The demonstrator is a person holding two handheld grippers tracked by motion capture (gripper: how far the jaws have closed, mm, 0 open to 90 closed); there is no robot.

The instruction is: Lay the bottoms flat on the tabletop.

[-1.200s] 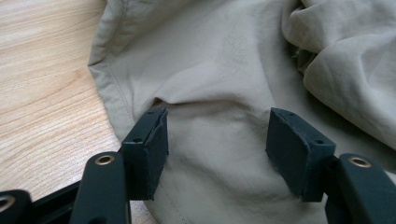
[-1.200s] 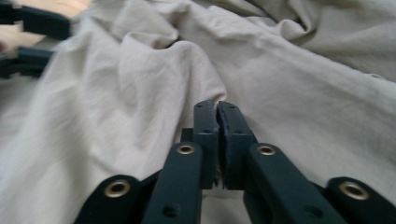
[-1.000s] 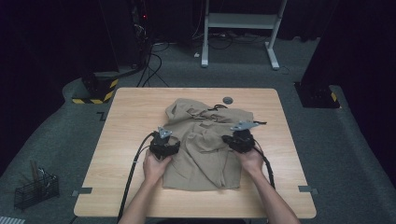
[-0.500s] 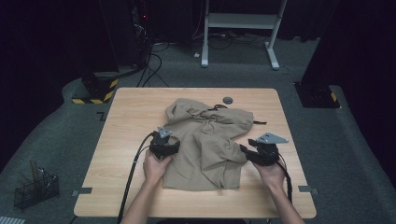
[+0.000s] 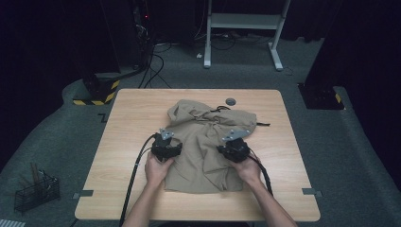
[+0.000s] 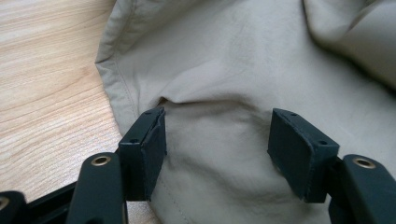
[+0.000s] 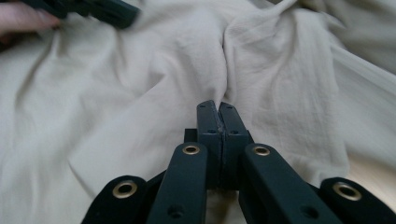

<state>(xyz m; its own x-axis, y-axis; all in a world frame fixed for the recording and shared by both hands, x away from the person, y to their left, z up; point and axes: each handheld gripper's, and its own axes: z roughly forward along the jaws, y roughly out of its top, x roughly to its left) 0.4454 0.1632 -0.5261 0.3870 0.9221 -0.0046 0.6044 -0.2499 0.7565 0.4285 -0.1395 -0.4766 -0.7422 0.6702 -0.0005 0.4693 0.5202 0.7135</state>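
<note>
A crumpled beige garment (image 5: pixel 208 142) lies on the middle of the wooden table (image 5: pixel 283 156). My left gripper (image 5: pixel 167 144) rests on the garment's left part. Its jaws stand open (image 6: pixel 217 121) with the pads pressed down on flat cloth (image 6: pixel 224 60) near a hem. My right gripper (image 5: pixel 234 144) sits on the right part. Its jaws have just been closing and now meet (image 7: pixel 218 105), shut on a fold of the fabric (image 7: pixel 116 93) that runs up from the tips. The left gripper (image 7: pixel 107 11) and its hand appear at the top left of the right gripper view.
A small round grommet (image 5: pixel 231 101) sits in the table behind the garment, and a thin black cord (image 5: pixel 262 124) pokes out at its right. A wire basket (image 5: pixel 35 191) stands on the floor to the left. A white desk frame (image 5: pixel 241 28) stands beyond.
My right gripper swung out to the right past the garment's edge, then came back left onto the cloth. The garment's right side shifted with it. The left gripper stayed put.
</note>
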